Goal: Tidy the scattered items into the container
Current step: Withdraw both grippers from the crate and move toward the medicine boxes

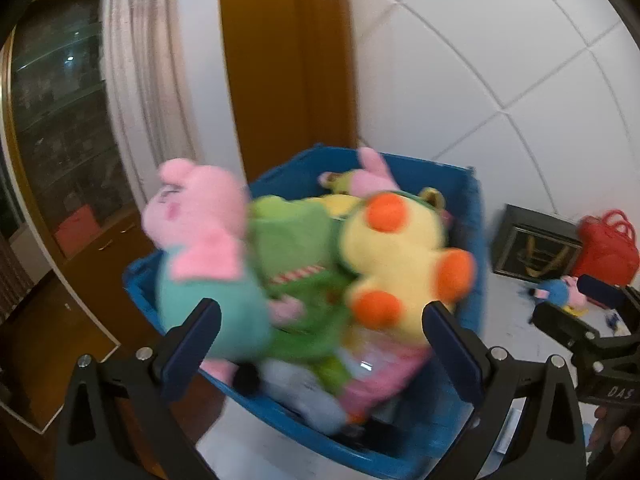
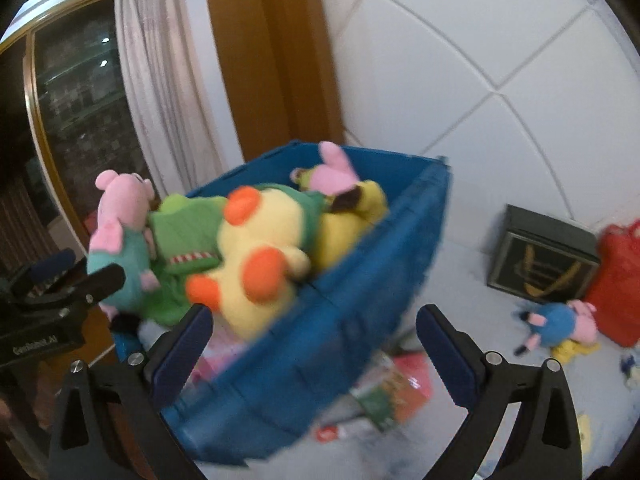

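Note:
A blue bin (image 1: 472,216) is heaped with plush toys: a pink pig in a teal dress (image 1: 200,240), a green plush (image 1: 296,240) and a yellow duck with orange feet (image 1: 396,248). My left gripper (image 1: 324,344) stands open over the bin's near side, nothing between its fingers. My right gripper (image 2: 314,352) is also open, just in front of the bin's blue outer wall (image 2: 340,340), holding nothing. A small pig plush in blue (image 2: 560,320) lies on the white surface to the right, with a yellow item (image 2: 572,350) beside it. The frames are motion-blurred.
A dark box (image 2: 540,260) and a red bag (image 2: 616,280) stand against the white padded wall at right. Colourful packets (image 2: 392,392) lie by the bin's base. A wooden post, curtain and glass cabinet are behind left. The left gripper's black frame (image 2: 48,292) shows at the left edge.

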{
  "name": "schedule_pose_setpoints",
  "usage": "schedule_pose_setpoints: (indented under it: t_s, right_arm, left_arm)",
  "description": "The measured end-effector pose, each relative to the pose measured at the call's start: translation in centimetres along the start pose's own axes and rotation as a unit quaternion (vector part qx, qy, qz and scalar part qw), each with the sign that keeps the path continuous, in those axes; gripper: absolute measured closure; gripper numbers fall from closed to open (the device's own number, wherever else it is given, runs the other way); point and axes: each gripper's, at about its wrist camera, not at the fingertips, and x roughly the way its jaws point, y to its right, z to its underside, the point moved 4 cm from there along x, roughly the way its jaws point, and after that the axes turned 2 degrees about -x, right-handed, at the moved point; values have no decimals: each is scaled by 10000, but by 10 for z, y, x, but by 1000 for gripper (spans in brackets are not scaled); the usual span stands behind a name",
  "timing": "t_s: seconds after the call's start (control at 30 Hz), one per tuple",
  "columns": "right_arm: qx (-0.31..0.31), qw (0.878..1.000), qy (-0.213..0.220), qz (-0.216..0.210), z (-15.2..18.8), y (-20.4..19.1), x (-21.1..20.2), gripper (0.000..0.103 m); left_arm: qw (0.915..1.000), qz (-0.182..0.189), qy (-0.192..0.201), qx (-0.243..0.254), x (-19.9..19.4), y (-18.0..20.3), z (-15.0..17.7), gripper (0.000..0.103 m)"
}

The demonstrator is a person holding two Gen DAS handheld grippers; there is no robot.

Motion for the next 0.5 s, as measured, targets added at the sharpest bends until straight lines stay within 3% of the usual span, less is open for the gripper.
schedule_pose_setpoints:
  t_s: [0.5]
  right_arm:
    - [429,9958,-252,771,95,153,-104,0]
  left_arm:
    - [9960,736,-353,371,-36,174,74,1]
